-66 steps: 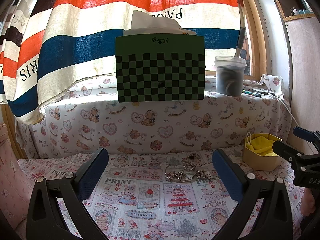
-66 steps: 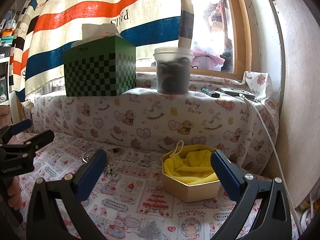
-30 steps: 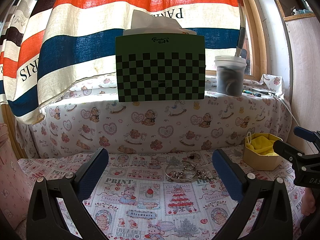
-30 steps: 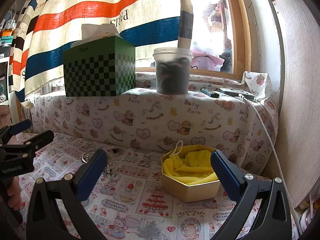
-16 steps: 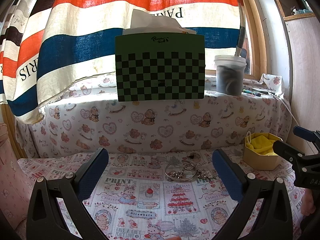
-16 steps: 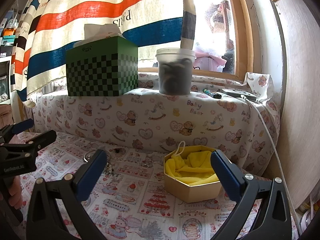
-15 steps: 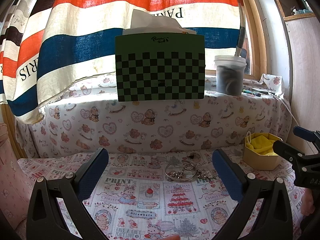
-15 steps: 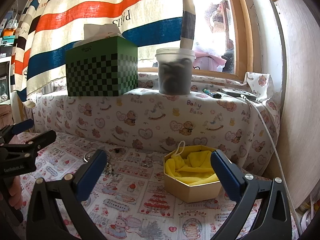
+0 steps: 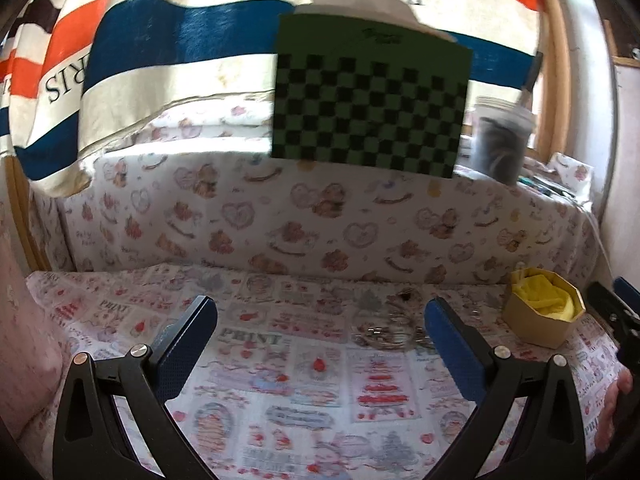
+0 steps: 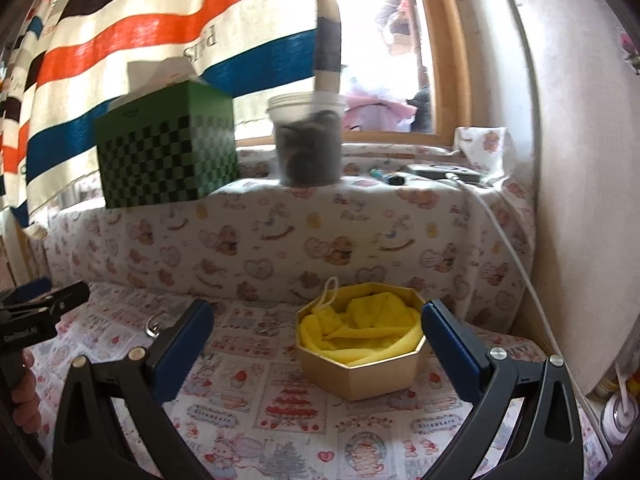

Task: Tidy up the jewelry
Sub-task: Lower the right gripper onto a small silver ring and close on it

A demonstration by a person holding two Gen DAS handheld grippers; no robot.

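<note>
A small heap of silver jewelry [image 9: 386, 330], rings and chains, lies on the printed cloth ahead of my left gripper [image 9: 320, 344], which is open and empty. A gold octagonal box [image 10: 360, 360] lined with yellow cloth stands between the fingers of my right gripper [image 10: 316, 344], which is open and empty just short of it. The box also shows at the right of the left wrist view [image 9: 544, 312]. A silver ring [image 10: 154, 326] and a smaller piece [image 10: 264, 332] lie left of the box. The left gripper shows at the left edge of the right wrist view [image 10: 40, 312].
A raised ledge draped in bear-print cloth [image 10: 320, 232] runs behind the work area. On it stand a green checkered tissue box [image 9: 372, 96] and a plastic tub [image 10: 308, 140]. A striped curtain [image 9: 160, 40] hangs behind. A wall [image 10: 580, 160] and a white cable [image 10: 516, 256] are at the right.
Both grippers have moved forward and tilted down. The right one has closed in on the gold box, which now sits between its fingers. The left view has shifted left; both views are blurred.
</note>
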